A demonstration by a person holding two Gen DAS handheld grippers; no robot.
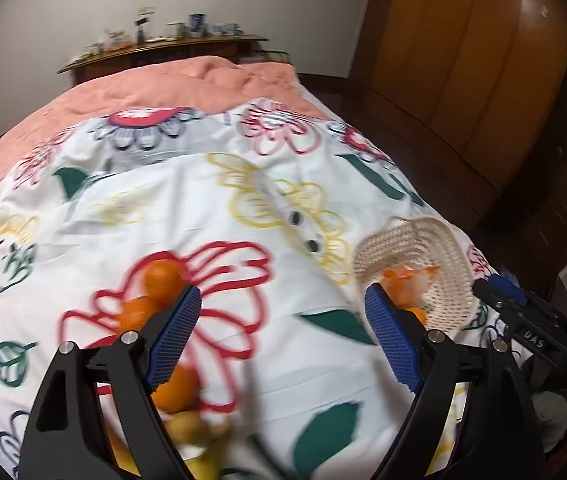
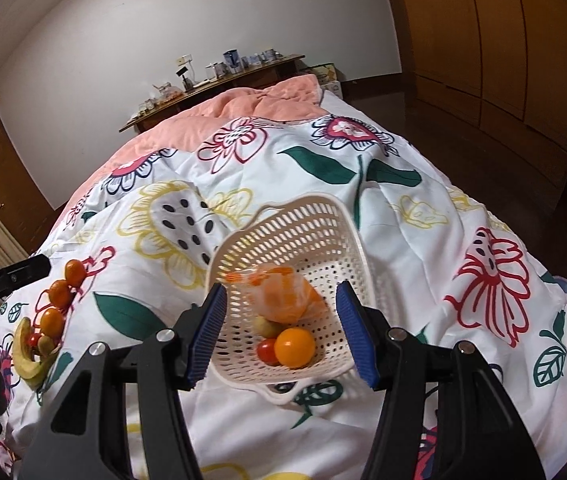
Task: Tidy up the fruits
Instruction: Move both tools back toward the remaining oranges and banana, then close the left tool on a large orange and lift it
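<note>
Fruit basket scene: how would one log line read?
left tongs open, empty | right tongs open over basket | basket holds orange, tomato | oranges, banana remain on quilt

Two wrist-mounted fisheye cameras look down a bed toward the far wall and a cluttered wooden shelf (image 1: 163, 46). The left view, partly blurred, rides low over the floral quilt (image 1: 203, 208), looking out between the blue pads of the left gripper (image 1: 283, 334), with the white basket (image 1: 439, 256) at its right edge. The right view sits close above that same basket (image 2: 315, 224), framed between the pads of the right gripper (image 2: 281, 338). Both views share the quilt, the basket, the pink blanket (image 2: 251, 106) and a row of oranges (image 2: 59, 294) at the left.
</note>
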